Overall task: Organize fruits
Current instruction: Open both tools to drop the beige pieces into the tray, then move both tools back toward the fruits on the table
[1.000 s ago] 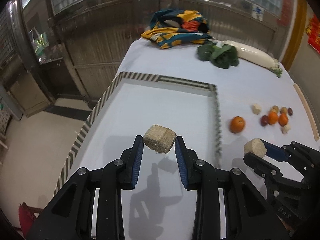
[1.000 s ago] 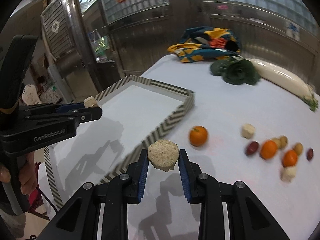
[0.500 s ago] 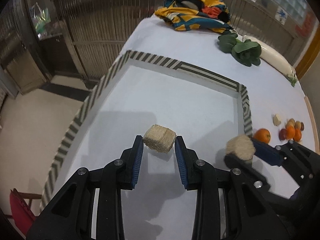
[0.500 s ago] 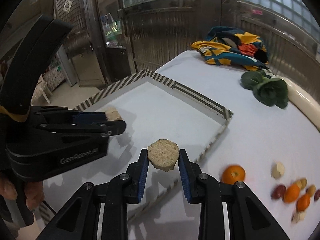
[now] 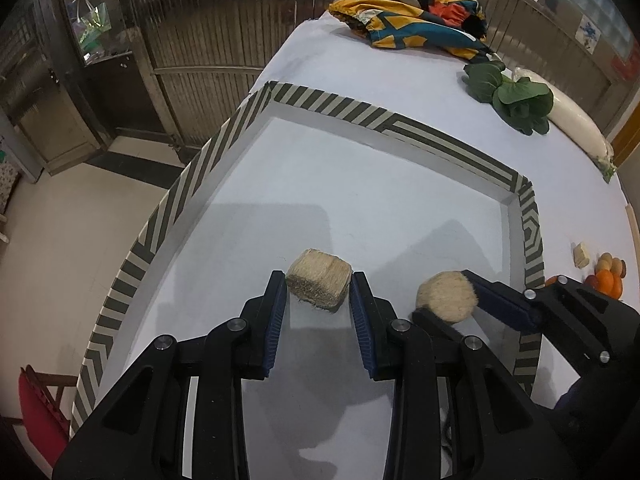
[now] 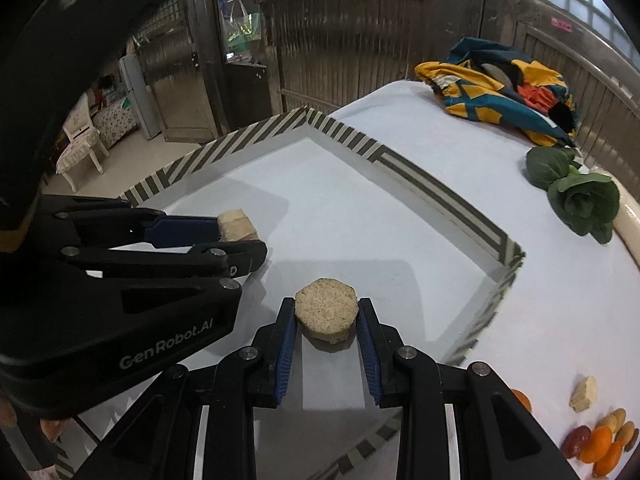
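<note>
Block point(image 5: 319, 282): pale, fibrous, roughly squared chunk, clenched between the fingers point(image 5: 276, 312) of the left gripper point(image 5: 319, 300) and held over the near part of the tray point(image 5: 192, 176), toward its left wall. Judged light and fairly stiff, with a coarse, dry surface that should not slip against the ribbed blue pads. Its flat opposite sides are the natural place to take hold, as it is held now. It may crumble at the edges if squeezed hard.

Disc point(image 6: 326, 311): pale, grainy, many-sided slice, grasped across its rim by the fingers point(image 6: 286, 344) of the right gripper point(image 6: 326, 340), also over the near part of the tray, to the right of the block. Judged light, firm and slightly porous. The grip on two opposite flats of the rim looks secure.

Tray: shallow, white floor, striped grey-and-cream rim, at the left edge of the worktop point(image 5: 400, 68). Nothing lies in it yet.

Loose fruit point(image 6: 600, 440): small oranges, dark red and tan pieces, near the right edge of the worktop, outside the tray. Round and likely to roll; best taken across the widest part.

Writing: "GenRobot.AI" in white on the body of the left gripper, read from the right wrist view. No other legible label.
</note>
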Tool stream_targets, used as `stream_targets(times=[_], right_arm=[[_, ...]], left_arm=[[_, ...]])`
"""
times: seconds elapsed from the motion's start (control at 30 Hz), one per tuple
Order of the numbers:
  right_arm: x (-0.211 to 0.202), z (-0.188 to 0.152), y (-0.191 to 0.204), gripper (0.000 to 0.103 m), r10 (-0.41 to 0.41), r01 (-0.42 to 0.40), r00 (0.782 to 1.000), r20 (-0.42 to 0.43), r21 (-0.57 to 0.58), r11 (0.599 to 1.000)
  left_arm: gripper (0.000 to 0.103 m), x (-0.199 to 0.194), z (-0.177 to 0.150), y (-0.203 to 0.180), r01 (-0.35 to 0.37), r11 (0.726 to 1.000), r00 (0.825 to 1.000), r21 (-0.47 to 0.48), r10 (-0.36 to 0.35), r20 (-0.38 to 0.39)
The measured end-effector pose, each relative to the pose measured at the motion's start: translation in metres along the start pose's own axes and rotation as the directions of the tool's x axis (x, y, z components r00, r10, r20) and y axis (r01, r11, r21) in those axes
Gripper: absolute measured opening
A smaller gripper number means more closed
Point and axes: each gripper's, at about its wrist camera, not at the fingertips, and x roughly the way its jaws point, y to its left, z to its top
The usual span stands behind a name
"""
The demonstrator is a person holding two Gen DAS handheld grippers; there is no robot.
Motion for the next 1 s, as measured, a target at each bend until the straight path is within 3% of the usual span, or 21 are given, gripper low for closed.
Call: stream_targets(times=[0.13,0.37,0.47,0.7,1.0], right_arm=[[0.003,0.001,0.004,0.039,0.012,-0.012,1.000,0.000,-0.022,1.000],[-0.041,-0.012,-0.017,0.040,0.029,-0.035,0.997,0.068,0.081,0.996],[-0.068,-0.028,-0.035,0.043,0.030,-0.048,0.993,0.110,0.160,0.986],[-0.126,-0.076,-0.071,0.044,-0.045,-0.005,0.983,0.176,0.275,0.961],[-0.157,-0.147,-0.107,0.045,-0.131,0.070,0.981,0.140,0.375,0.924]], left_arm=[[0.033,0.000,0.000,0.001,0.006,1.000,1.000,-0.011,-0.006,-0.001],[0.035,-0.030,-0.008,-0.002,0.036,0.999,0.998,-0.028,-0.035,0.061],[0.056,-0.049,-0.016,-0.015,0.074,0.997,0.991,-0.004,-0.073,0.108],[0.056,-0.085,-0.043,-0.067,0.135,0.986,0.974,0.102,-0.151,0.167],[0.056,-0.083,-0.067,-0.124,0.192,0.964,0.970,0.185,-0.215,0.114]])
